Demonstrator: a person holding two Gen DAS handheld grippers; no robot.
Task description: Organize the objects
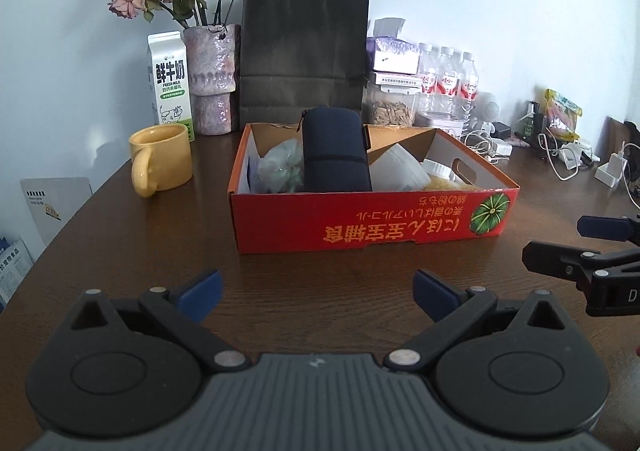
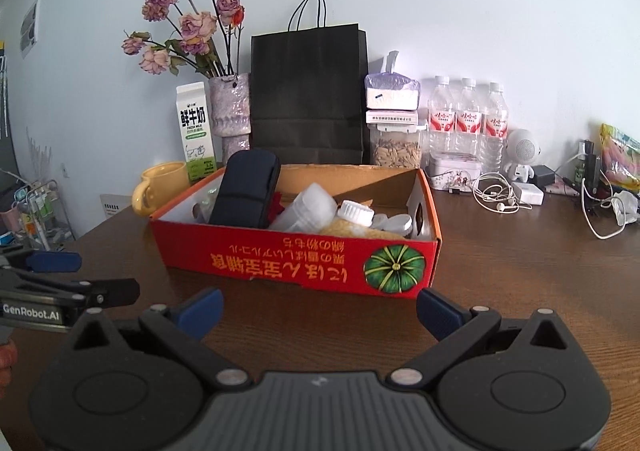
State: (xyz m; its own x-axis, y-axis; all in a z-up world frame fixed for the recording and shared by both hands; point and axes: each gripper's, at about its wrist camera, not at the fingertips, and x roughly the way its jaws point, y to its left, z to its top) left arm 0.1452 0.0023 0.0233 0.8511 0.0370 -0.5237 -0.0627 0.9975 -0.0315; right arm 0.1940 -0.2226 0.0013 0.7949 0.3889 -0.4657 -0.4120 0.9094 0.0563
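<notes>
your left gripper (image 1: 316,297) hangs low over the brown table (image 1: 120,243), fingers spread wide and holding nothing. your right gripper (image 2: 318,309) does the same, fingers wide and empty. each shows in the other's view: the right one at 3 o'clock in the left view, the left one at 9 o'clock in the right view, both apart from the box.

the red box (image 1: 372,219) sits at 12 o'clock from both grippers, a strip of bare table between. inside it a dark pouch (image 1: 335,155) stands leaning toward the back, with a greenish bag (image 1: 280,167) at its 9 o'clock and a white jar (image 2: 312,207) and a white-capped bottle (image 2: 355,213) at its 3 o'clock.

outside the box, a yellow mug (image 1: 160,159) stands at its 9 o'clock. behind the mug are a milk carton (image 1: 170,85) and a vase (image 1: 212,79) of dried roses. a black paper bag (image 1: 304,51) stands right behind the box. at 2 o'clock are three water bottles (image 2: 466,119), a seed jar (image 2: 396,147) and tangled white cables (image 2: 496,195).
</notes>
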